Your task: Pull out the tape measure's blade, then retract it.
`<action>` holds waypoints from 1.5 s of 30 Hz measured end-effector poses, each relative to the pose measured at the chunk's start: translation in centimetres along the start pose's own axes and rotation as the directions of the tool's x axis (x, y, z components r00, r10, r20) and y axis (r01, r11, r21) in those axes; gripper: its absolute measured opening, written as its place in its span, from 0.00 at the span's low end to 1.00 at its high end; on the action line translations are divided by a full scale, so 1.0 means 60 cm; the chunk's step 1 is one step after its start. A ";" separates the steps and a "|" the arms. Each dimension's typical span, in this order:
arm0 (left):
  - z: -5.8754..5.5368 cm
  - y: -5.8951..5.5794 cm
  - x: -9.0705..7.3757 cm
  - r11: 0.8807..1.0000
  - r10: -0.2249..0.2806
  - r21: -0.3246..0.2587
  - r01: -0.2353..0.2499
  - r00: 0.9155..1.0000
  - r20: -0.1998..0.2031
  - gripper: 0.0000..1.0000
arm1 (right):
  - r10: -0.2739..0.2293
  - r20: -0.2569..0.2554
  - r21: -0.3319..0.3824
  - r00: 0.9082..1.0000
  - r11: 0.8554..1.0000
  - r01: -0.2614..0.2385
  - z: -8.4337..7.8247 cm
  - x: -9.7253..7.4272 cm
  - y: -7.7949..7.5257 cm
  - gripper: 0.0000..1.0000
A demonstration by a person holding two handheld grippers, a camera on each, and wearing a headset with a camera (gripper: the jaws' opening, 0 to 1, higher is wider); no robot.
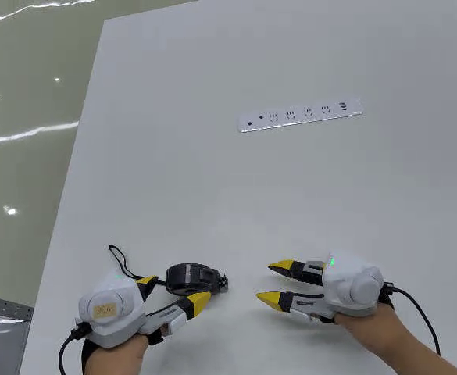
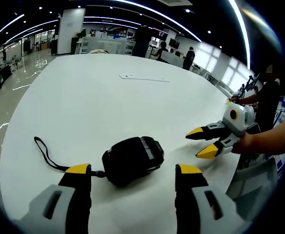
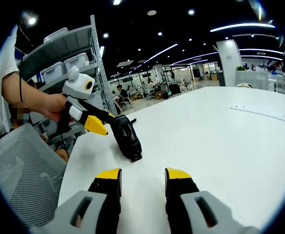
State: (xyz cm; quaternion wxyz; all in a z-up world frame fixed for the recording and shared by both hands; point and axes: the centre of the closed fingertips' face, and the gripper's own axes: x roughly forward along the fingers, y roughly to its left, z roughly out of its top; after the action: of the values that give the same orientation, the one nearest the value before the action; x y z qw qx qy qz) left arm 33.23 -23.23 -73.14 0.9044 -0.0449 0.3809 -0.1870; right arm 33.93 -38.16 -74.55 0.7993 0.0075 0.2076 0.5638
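Black tape measure (image 1: 191, 278) lies on the white table (image 1: 212, 180), between the spread jaws of the left gripper (image 1: 175, 289).
In the left gripper view the measure (image 2: 132, 158) sits just ahead of the left gripper (image 2: 133, 170), whose jaws are released, with bare table showing between the case and each yellow tip. Its thin strap (image 2: 45, 151) trails off past the left jaw and loops on the table. The right gripper (image 1: 273, 283) rests near the measure on its other side, apart from it, tips pointing at it, jaws parted and holding nothing. The right gripper view has the measure (image 3: 126, 136) lying just beyond that gripper (image 3: 143, 174). A power strip (image 1: 300, 116) lies well beyond, farther up the table.
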 end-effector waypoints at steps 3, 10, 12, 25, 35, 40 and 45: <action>-0.006 0.001 -0.004 1.000 -0.004 0.000 0.004 1.000 -0.003 0.67 | -0.003 -0.007 0.000 1.000 1.000 0.003 -0.004 -0.009 0.005 0.36; -0.015 0.003 -0.016 1.000 -0.012 0.010 0.012 1.000 -0.006 0.67 | -0.024 -0.004 0.009 1.000 1.000 0.024 -0.007 -0.027 0.009 0.37; -0.017 0.004 -0.017 1.000 -0.014 0.005 0.014 1.000 -0.010 0.67 | -0.033 -0.004 0.011 0.999 0.999 0.033 -0.010 -0.031 0.009 0.37; -0.030 -0.006 -0.024 0.999 -0.042 0.015 0.042 0.999 -0.013 0.67 | -0.073 -0.004 0.026 0.997 0.997 0.073 -0.009 -0.068 0.013 0.39; -0.038 -0.019 -0.031 0.996 -0.076 0.040 0.076 0.997 -0.011 0.68 | -0.090 -0.009 0.023 0.996 0.996 0.090 -0.010 -0.098 0.012 0.41; -0.037 -0.025 -0.040 0.994 -0.093 0.054 0.093 0.996 -0.004 0.68 | -0.098 -0.011 0.020 0.995 0.995 0.098 -0.005 -0.111 0.016 0.42; -0.041 -0.026 -0.051 0.992 -0.102 0.071 0.102 0.995 -0.010 0.68 | -0.111 -0.007 0.022 0.994 0.994 0.111 0.001 -0.123 0.016 0.44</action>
State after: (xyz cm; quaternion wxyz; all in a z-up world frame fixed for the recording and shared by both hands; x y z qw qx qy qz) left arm 29.06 -23.37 -72.46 0.8933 -0.0313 0.3743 -0.2468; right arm 31.01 -44.46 -71.88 0.8287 0.0036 0.2162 0.5163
